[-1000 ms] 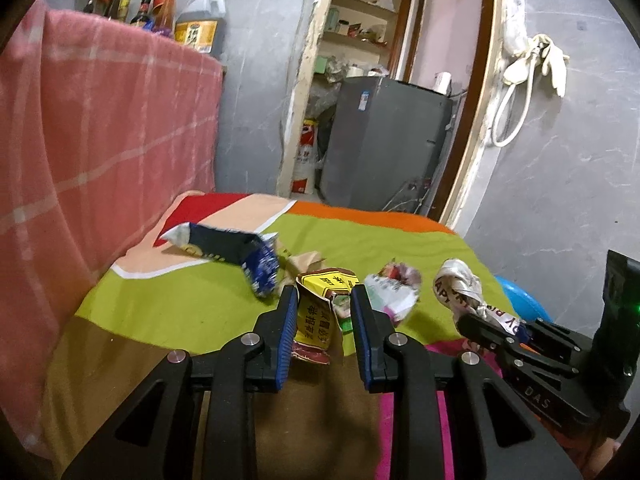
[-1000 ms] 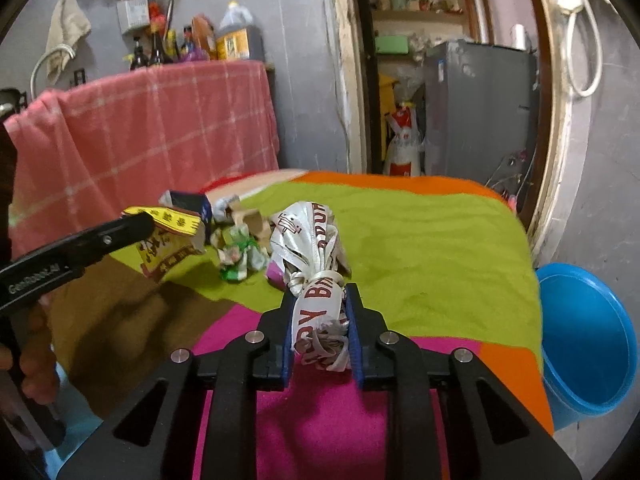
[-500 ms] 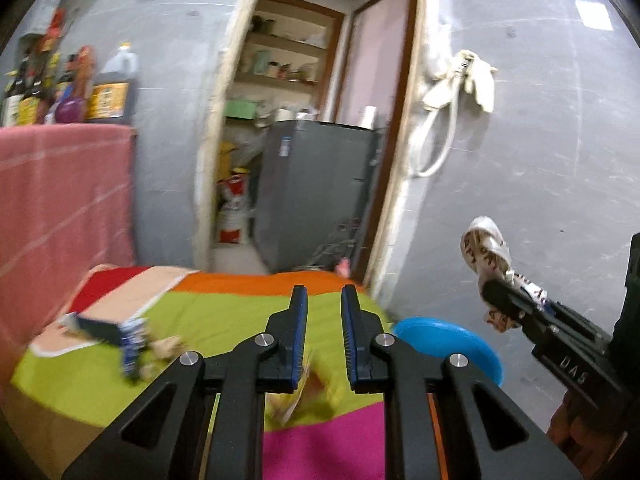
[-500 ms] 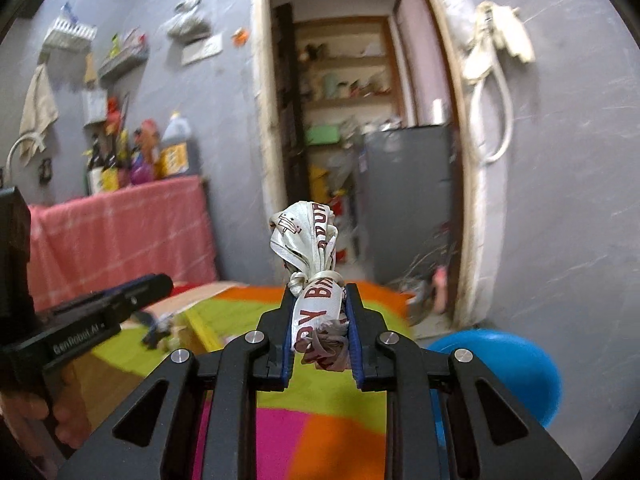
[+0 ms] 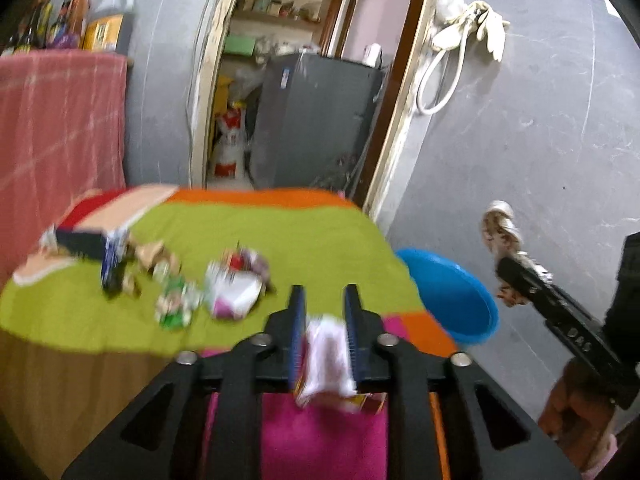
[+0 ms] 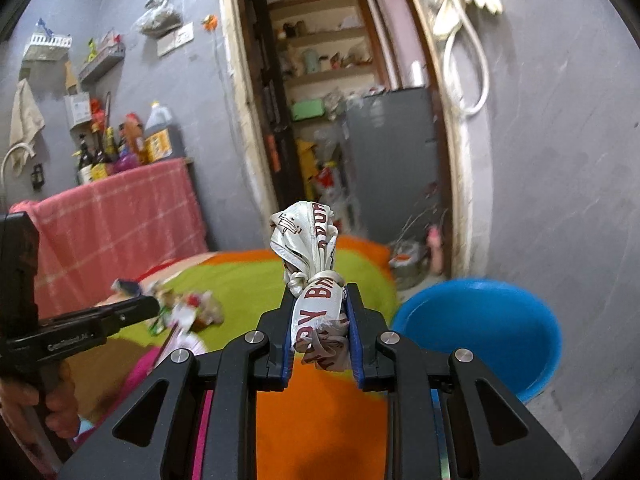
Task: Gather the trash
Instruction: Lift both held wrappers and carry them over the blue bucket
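Gripping a knotted white bag point(image 6: 316, 280), the right tool point(image 6: 320, 312) hangs near the blue tub point(image 6: 480, 328). Only the left view shows the left tool point(image 5: 322, 320) with jaws opening around a blurred wrapper point(image 5: 326, 360) (contact unclear), litter point(image 5: 232, 288) left on the worktop point(image 5: 280, 232).

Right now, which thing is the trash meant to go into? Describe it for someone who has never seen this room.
Find the bed with the bright green-and-orange cover. On the floor past its corner, by the grey wall, sits a round blue basin. It is the only open blue container there.
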### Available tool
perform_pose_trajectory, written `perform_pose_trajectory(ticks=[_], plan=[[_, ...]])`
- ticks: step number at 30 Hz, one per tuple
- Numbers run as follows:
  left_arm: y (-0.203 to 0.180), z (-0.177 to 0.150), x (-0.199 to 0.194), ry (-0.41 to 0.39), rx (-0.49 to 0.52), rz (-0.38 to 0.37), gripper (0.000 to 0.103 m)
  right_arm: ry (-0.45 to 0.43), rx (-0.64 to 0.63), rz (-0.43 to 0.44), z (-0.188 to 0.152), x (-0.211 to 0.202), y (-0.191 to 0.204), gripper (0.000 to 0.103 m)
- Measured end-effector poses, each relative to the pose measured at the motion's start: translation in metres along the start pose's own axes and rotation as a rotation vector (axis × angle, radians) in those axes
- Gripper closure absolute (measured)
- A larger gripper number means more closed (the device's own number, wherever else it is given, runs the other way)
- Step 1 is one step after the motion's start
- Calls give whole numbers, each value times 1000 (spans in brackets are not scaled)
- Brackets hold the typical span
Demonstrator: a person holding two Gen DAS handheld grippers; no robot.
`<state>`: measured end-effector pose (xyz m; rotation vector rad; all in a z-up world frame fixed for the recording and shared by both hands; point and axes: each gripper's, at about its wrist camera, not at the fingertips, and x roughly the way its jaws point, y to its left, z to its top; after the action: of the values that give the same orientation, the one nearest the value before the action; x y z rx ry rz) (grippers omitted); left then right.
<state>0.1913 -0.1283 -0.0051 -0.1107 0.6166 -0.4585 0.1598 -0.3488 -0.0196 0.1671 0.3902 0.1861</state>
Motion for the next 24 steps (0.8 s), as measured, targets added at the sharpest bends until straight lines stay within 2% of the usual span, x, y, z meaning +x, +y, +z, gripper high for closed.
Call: perform_pose_trajectory(ticks=[1,2,9,13,21,24], plan=[[1,-4,-2,11,-7,-1,69,21,-4,14,-6,3,6,82],[3,-8,-3,22,-14,-4,65,39,-8,24,-10,5,9,82],[1,-24,10,132,-21,-49,62,151,-8,33,-37,18,28,80],[-2,-24,20,165,-19,-80,54,195,-5,24,-44,25,28,79],[1,-22,35,206,-28,-120,54,216,27,30,-49,33,20,75],[-1,-22,39,216,-25,-132,58,217,30,35,-50,33,20,74]])
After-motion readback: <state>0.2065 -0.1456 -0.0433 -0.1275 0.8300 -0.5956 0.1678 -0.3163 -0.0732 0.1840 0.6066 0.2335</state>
